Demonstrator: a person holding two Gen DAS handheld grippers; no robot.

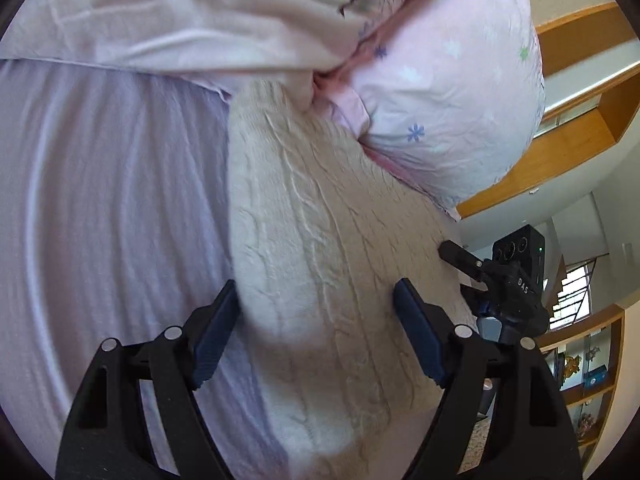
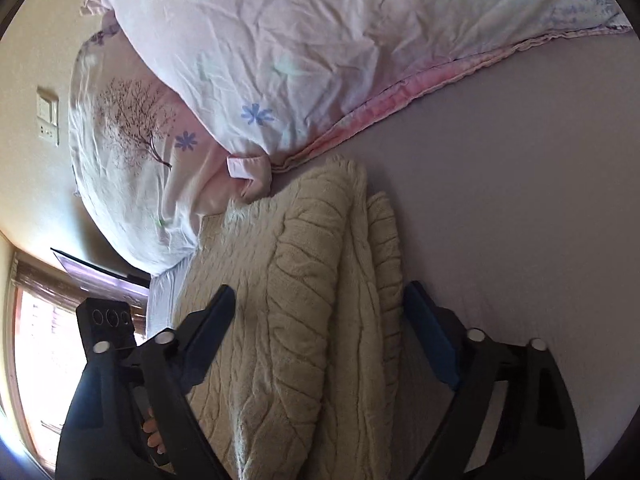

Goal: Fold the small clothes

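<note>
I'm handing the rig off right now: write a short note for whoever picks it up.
Left tool: open, empty, over the cream knit sweater.
Right tool: open, empty, straddling the sweater's folded edge.
Sweater lies on the lilac bedsheet, against the floral pillow and duvet.
Done: one lengthwise fold seems made.
Left: finish folding, probably crosswise.

2 close wrist views, opposite sides, sharing cream sweater (image 1: 320, 240)

soft window (image 2: 36, 344) daylight, fisheye-warped edges, slight motion blur
</note>
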